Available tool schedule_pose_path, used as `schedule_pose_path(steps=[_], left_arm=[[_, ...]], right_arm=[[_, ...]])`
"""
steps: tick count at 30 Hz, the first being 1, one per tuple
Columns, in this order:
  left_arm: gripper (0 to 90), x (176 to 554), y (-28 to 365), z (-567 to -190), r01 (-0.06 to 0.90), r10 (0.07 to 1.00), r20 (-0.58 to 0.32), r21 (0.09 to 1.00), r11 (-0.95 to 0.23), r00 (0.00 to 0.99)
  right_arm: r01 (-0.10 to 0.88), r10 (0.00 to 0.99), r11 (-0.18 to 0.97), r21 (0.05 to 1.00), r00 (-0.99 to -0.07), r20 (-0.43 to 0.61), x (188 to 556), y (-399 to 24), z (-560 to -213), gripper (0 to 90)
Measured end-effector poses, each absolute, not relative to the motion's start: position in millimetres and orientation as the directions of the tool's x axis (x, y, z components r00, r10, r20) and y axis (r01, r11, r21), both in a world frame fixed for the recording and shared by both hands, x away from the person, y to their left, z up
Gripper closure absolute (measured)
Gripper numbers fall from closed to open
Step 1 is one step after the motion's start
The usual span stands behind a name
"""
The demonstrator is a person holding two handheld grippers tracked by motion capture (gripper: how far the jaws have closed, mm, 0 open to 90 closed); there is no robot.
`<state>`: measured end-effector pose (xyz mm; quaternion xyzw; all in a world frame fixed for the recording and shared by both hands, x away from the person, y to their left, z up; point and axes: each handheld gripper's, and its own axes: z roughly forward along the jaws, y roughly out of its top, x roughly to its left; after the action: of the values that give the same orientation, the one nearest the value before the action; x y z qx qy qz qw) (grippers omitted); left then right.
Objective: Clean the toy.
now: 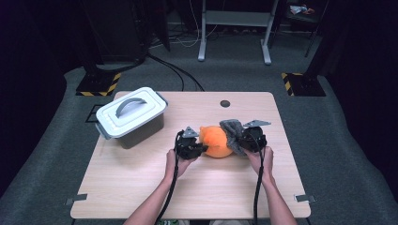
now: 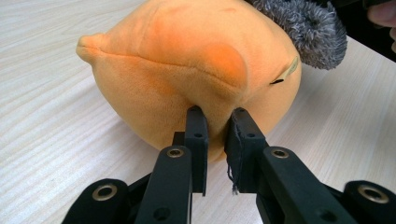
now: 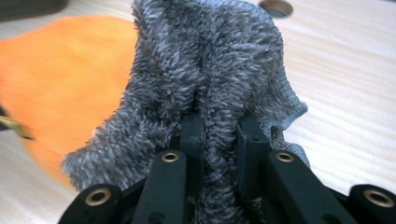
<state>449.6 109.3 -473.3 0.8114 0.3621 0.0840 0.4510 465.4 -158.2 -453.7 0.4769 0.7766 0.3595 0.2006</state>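
An orange plush toy (image 1: 216, 140) lies on the wooden table (image 1: 141, 187) between my two grippers. My left gripper (image 1: 196, 147) is shut on a fold of the orange plush toy (image 2: 187, 70) at its left side; its jaws pinch the fabric between the pads. A fuzzy grey cloth (image 1: 233, 131) drapes over the toy's right side. My right gripper (image 1: 241, 139) is shut on a bunched ridge of the grey cloth (image 3: 210, 79), which rises between its jaws and hides much of the orange plush toy (image 3: 70, 79) behind it.
A grey lidded storage box (image 1: 132, 116) with a handle stands at the table's back left. A round cable hole (image 1: 225, 103) sits near the far edge. Yellow-black striped floor bases (image 1: 98, 85) and a desk frame (image 1: 234, 28) stand beyond the table.
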Motion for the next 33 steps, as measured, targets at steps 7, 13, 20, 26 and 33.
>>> schedule_pose_path(steps=[7,13,20,26,33], left_arm=[[79.2,450,110,-474,0.513,0.665,-0.188,0.791,-0.334,0.722],[79.0,452,114,-475,0.515,0.666,-0.191,0.791,-0.331,0.721],[78.7,452,115,-475,0.508,0.651,-0.197,0.794,-0.333,0.733],[78.6,452,113,-474,0.494,0.649,-0.173,0.795,-0.352,0.741],[78.7,452,111,-472,0.499,0.654,-0.173,0.792,-0.353,0.737]], right_arm=[[0.643,0.903,0.254,0.723,-0.426,0.061,472,-168,-473,76.1],[0.692,0.913,0.262,0.673,-0.404,0.059,478,-170,-496,76.1],[0.686,0.917,0.250,0.683,-0.394,0.060,477,-177,-490,76.2],[0.627,0.911,0.245,0.739,-0.409,0.045,467,-187,-455,76.2],[0.547,0.879,0.259,0.796,-0.474,0.040,455,-167,-414,76.2]])
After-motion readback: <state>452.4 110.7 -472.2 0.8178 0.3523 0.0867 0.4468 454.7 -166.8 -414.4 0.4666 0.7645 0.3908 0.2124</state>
